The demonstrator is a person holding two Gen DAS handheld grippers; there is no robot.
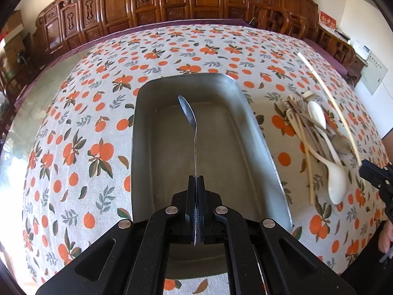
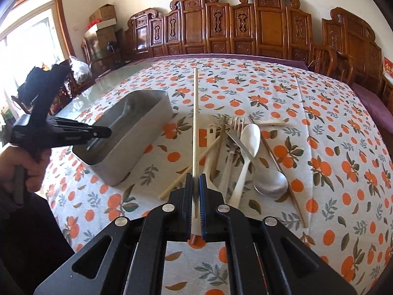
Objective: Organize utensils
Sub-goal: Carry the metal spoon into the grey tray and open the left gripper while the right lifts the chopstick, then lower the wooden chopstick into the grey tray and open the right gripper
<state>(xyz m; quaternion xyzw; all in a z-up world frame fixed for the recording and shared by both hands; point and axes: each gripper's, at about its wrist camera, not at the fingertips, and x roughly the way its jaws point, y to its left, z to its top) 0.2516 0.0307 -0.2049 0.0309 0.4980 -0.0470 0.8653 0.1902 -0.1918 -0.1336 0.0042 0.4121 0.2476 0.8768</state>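
Note:
My left gripper [image 1: 196, 179] is shut on the handle of a metal spoon [image 1: 188, 113] and holds it above the metal tray [image 1: 258, 132]; it also shows in the right wrist view [image 2: 105, 132] over the tray [image 2: 147, 120]. My right gripper [image 2: 195, 179] is shut on a pale chopstick [image 2: 195, 113], held above the utensil pile [image 2: 235, 152]. In the left wrist view the right gripper [image 1: 368, 169] and its chopstick [image 1: 329, 98] are at the right, over the pile [image 1: 316, 127] of white spoons, forks and chopsticks.
An orange-patterned cloth [image 1: 86, 127] covers the table. Carved wooden chairs [image 2: 245, 24] line the far side. A bare glass strip [image 2: 108, 78] runs along the table's left edge. Boxes [image 2: 103, 17] stand in the far corner.

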